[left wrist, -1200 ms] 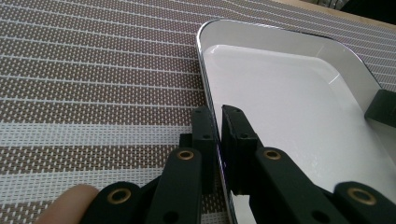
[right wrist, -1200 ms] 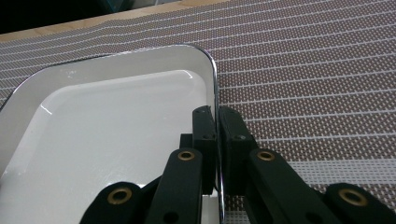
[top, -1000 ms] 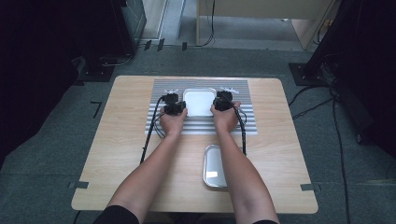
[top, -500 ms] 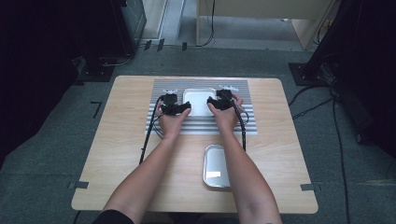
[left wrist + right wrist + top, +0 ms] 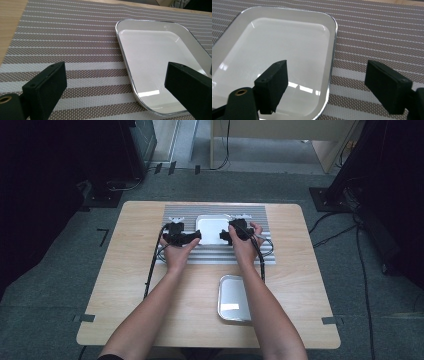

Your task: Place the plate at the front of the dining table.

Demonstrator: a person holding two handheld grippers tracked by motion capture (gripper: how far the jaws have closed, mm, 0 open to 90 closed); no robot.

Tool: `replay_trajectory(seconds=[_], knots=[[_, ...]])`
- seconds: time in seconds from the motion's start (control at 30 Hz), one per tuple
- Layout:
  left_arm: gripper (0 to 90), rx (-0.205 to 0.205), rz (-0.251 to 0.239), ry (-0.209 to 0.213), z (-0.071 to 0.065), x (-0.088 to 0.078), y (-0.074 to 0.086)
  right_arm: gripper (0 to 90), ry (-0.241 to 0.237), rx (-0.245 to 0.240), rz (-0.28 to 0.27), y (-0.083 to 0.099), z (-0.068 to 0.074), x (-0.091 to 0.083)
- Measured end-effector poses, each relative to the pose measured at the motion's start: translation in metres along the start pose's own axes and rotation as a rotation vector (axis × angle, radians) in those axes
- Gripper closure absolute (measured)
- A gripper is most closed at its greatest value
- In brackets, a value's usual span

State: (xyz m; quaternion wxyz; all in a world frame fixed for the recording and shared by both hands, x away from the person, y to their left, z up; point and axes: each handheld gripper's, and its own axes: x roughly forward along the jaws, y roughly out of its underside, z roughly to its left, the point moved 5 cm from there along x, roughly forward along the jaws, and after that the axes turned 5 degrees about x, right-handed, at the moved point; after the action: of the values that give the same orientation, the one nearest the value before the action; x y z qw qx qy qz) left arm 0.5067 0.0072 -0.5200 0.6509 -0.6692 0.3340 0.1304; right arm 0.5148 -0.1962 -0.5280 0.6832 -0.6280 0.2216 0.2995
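Observation:
A white tray with a shiny rim lies flat on the striped placemat at the back middle of the table. My left gripper hovers at its left edge and my right gripper at its right edge. Both have just been opening. In the left gripper view the jaws of the left gripper stand wide apart above the tray's rim without touching it. In the right gripper view the right gripper is equally wide, its jaws on either side of the tray's rim with no contact.
A second, metal tray lies on the bare wood near the front edge, under the right forearm. Cables trail from both grippers back along the arms. The wooden table stands on dark carpet, with furniture behind it.
Both grippers, shut at the white tray's two sides a second ago, have opened wide and lifted slightly. The tray stays on the placemat.

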Motion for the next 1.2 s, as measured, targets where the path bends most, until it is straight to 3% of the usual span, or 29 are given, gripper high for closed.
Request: replay_trajectory(seconds=[0.53,1.2], knots=[[3.3,0.034,-0.023,0.024,0.003,-0.044,0.017,19.4,-0.002,-0.008,-0.031,0.011,-0.003,-0.039],[3.4,0.045,-0.020,0.016,0.020,-0.082,0.061,21.1,-0.048,0.009,-0.061,0.043,-0.022,-0.083]])
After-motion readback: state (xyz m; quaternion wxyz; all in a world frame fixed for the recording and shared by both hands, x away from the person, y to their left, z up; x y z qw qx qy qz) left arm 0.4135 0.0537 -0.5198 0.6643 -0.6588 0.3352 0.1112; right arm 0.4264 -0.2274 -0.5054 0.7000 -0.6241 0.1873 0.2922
